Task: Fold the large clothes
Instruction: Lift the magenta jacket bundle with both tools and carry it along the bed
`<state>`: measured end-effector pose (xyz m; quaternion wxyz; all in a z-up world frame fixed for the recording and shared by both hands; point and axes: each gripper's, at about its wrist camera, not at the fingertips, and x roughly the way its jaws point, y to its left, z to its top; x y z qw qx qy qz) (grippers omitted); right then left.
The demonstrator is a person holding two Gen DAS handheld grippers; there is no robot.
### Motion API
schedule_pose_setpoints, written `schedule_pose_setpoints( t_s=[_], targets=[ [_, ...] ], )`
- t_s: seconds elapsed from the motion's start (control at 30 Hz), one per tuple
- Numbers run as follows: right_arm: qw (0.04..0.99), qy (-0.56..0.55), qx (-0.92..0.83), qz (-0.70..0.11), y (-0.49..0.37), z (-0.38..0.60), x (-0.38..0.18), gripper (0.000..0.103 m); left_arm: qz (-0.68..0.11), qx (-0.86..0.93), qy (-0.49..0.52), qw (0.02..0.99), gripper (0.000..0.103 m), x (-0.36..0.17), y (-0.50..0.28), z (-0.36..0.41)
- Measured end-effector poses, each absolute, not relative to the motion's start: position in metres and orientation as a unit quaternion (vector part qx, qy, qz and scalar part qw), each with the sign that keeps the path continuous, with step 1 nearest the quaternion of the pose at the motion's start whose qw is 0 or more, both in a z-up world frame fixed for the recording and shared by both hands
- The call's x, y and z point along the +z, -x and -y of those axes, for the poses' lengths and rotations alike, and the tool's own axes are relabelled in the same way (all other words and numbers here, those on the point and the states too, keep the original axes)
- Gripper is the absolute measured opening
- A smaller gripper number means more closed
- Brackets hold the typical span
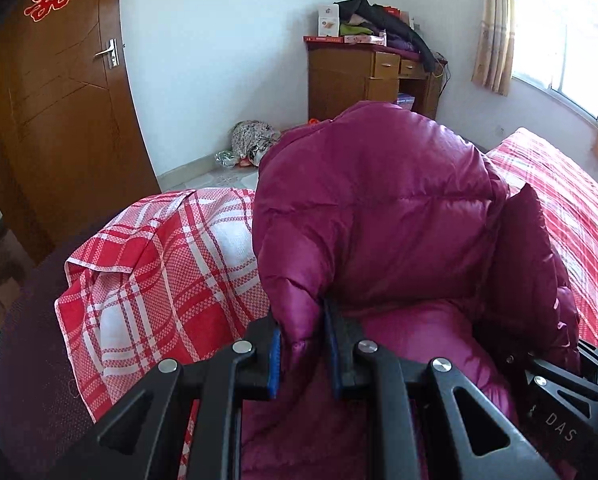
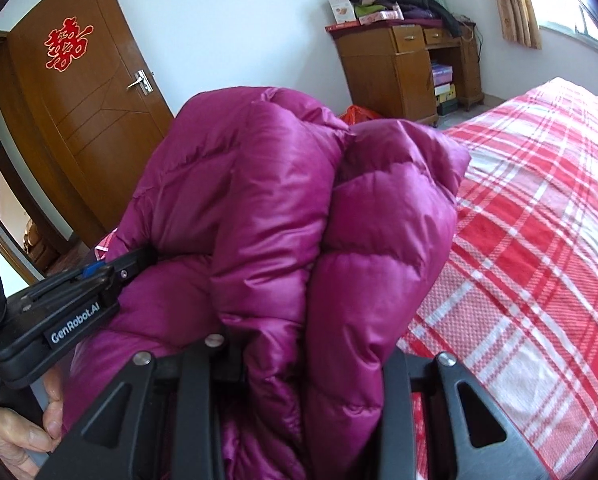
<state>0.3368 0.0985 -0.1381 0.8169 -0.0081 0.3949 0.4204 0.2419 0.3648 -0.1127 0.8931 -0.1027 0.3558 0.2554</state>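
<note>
Both my claws tilt down toward the bed (image 2: 539, 200), side by side. My left claw (image 1: 303, 344) pinches a thin fold of the purple puffer jacket (image 1: 379, 208); my right claw (image 2: 311, 364) grips a thick bunched fold. The jacket hangs raised above the checked sheet, bulging up and away from me.

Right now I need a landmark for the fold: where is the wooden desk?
In both wrist views the wooden desk stands against the far white wall, behind the magenta puffer jacket, beside the curtained window.
</note>
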Motion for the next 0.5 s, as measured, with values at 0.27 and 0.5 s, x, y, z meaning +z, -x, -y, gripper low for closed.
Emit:
schedule_pose_setpoints(
  t_s=[0.27, 0.5],
  targets=[
    [0.796, -0.041, 0.421, -0.433, -0.361, -0.097, -0.156, 0.044, -0.365, 0.272, 0.096, 0.885, 0.019, -0.127, -0.255, -0.365],
    [0.793, -0.077, 0.418, -0.437, -0.361, -0.087, -0.162, 0.044, -0.368, 0.264, 0.047, 0.890, 0.019, -0.133, -0.257, -0.352]
  ],
)
